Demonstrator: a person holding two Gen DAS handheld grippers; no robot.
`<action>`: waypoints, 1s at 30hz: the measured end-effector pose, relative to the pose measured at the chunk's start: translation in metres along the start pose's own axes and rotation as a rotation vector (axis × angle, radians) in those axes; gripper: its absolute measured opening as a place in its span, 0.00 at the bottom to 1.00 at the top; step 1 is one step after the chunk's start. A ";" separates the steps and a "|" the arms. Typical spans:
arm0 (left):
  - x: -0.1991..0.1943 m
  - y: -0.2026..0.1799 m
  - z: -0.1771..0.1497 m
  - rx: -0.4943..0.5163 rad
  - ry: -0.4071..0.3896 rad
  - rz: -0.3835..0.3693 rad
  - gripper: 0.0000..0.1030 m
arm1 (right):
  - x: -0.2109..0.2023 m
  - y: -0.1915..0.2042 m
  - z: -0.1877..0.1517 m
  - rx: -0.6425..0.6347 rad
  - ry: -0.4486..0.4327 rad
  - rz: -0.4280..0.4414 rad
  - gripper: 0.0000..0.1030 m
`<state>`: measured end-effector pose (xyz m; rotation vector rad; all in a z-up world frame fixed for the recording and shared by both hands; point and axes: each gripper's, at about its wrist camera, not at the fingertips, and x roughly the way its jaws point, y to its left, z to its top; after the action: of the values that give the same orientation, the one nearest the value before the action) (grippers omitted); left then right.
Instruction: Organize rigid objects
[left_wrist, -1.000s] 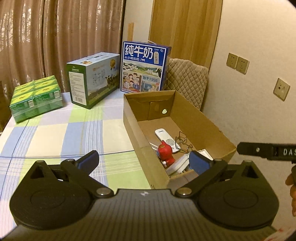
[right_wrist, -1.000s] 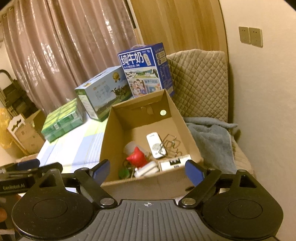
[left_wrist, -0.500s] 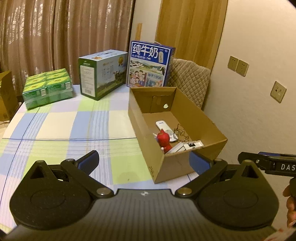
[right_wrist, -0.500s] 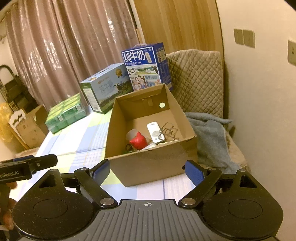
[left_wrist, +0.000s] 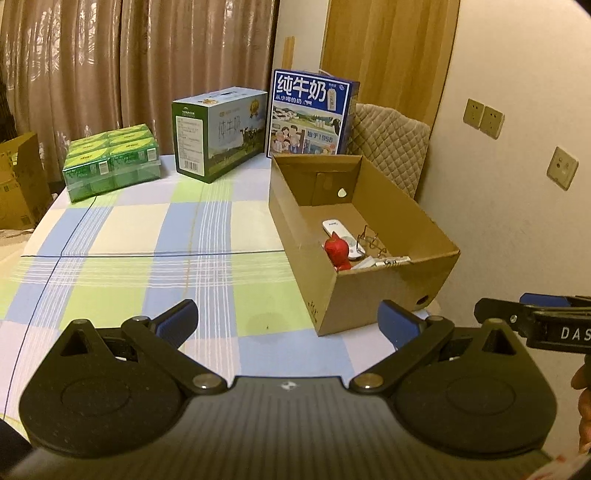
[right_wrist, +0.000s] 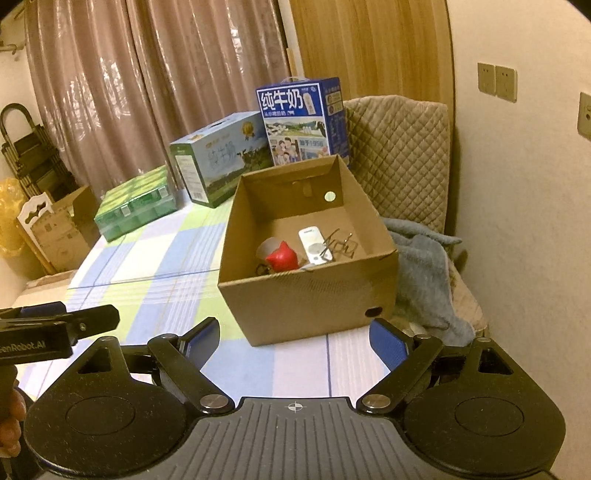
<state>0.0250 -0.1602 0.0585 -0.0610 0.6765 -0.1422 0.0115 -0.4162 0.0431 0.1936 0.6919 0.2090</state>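
Both claws, the left claw (left_wrist: 287, 322) and right claw (right_wrist: 294, 338), gaping empty, are backing away from the cardboard box (right_wrist: 306, 299) now holding the sorted items on the tabletop (left_wrist: 122, 236).

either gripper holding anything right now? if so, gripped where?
Nothing held. Left gripper and right gripper both stand open and empty, short of the cardboard box.

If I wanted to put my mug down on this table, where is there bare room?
The widest free patch is the checked tablecloth, between the cardboard box and the green carton pack. The strip in front of the cardboard box is also bare. The far edge is crowded by the green-white milk case and blue milk case.
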 end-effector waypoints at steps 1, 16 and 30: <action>0.001 0.000 -0.002 -0.002 0.006 -0.002 0.99 | 0.000 0.000 -0.001 0.001 0.002 0.001 0.83; 0.002 -0.003 -0.009 0.007 0.018 0.002 0.99 | -0.002 0.001 -0.007 -0.004 0.006 -0.003 0.83; 0.003 -0.004 -0.010 0.014 0.023 0.001 0.99 | -0.003 0.001 -0.008 -0.011 0.004 -0.007 0.83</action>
<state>0.0205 -0.1644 0.0494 -0.0457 0.6980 -0.1472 0.0045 -0.4156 0.0392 0.1803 0.6951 0.2069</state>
